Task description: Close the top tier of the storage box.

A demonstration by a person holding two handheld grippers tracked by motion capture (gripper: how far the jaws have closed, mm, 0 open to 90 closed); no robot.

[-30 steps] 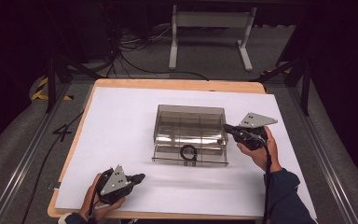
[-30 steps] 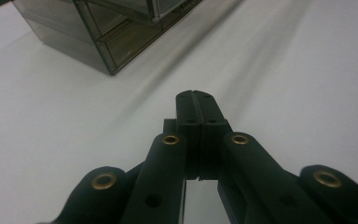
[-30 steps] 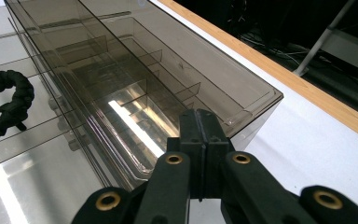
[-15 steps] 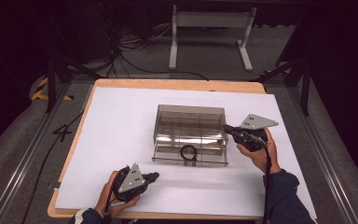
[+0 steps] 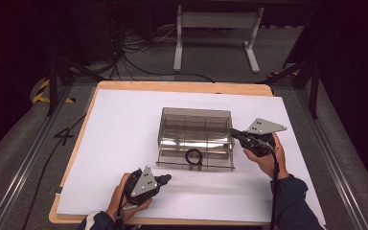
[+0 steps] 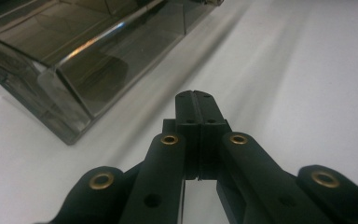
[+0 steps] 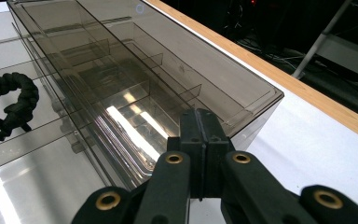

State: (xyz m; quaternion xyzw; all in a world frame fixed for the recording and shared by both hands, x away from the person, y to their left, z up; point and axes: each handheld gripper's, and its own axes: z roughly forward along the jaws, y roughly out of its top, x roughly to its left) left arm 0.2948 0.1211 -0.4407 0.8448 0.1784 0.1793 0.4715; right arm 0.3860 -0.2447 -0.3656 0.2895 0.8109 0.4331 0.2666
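Right gripper (image 5: 235, 133) at smoky box (image 5: 195, 125)

Smoke-tinted clear plastic organiser box (image 5: 195, 129), divided into compartments, lid folded open flat toward near side, mid-surface, black braided cord loop (image 5: 193, 156) lying on lid.

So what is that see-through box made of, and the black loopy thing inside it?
The box looks like smoky clear plastic: you can see its dividers through the walls, and they shine glossy under the light. The black loop seems to be braided cord, since its surface is bumpy, twisted and dull. It might be nylon or something similar; the pictures leave that open.
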